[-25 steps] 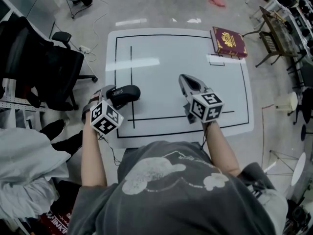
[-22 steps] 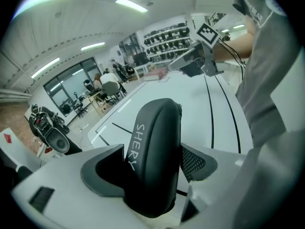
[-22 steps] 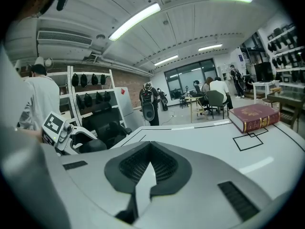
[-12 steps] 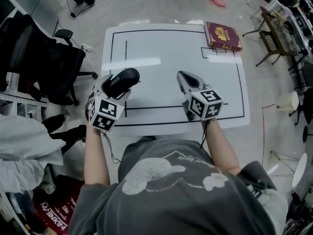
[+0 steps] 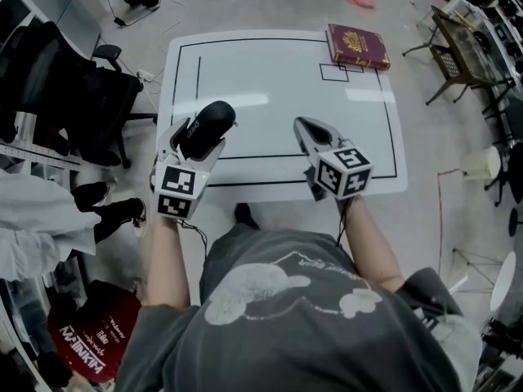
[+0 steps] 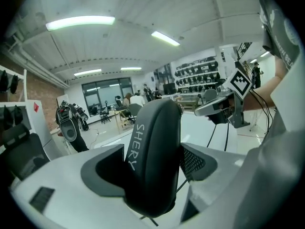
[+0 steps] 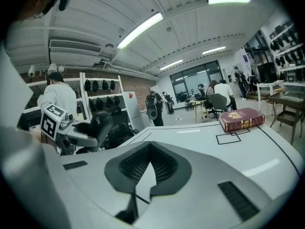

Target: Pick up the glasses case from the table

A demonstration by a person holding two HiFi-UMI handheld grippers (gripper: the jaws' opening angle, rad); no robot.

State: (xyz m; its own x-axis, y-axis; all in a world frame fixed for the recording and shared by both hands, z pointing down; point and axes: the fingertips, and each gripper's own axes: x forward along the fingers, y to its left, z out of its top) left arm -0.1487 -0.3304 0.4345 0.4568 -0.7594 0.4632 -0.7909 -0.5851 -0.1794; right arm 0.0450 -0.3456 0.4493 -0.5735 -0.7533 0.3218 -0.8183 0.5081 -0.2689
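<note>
The black glasses case (image 5: 207,123), printed with white letters, is held above the white table (image 5: 278,80) near its front left corner. My left gripper (image 5: 198,137) is shut on it, and the case (image 6: 155,151) stands nearly upright between the grey pads, clear of the tabletop. My right gripper (image 5: 306,128) hovers over the table's front right part with its jaws shut and nothing in them (image 7: 150,147). From the right gripper view the case (image 7: 99,123) shows at the left, in the left gripper.
A dark red book (image 5: 357,46) lies at the table's far right corner, next to a small drawn square. Black lines mark the tabletop. A black office chair (image 5: 73,96) stands left of the table. Chairs and racks crowd the right side.
My left gripper has lifted the glasses case off the table and rolled it more upright. Both grippers have come back toward the table's near edge.
</note>
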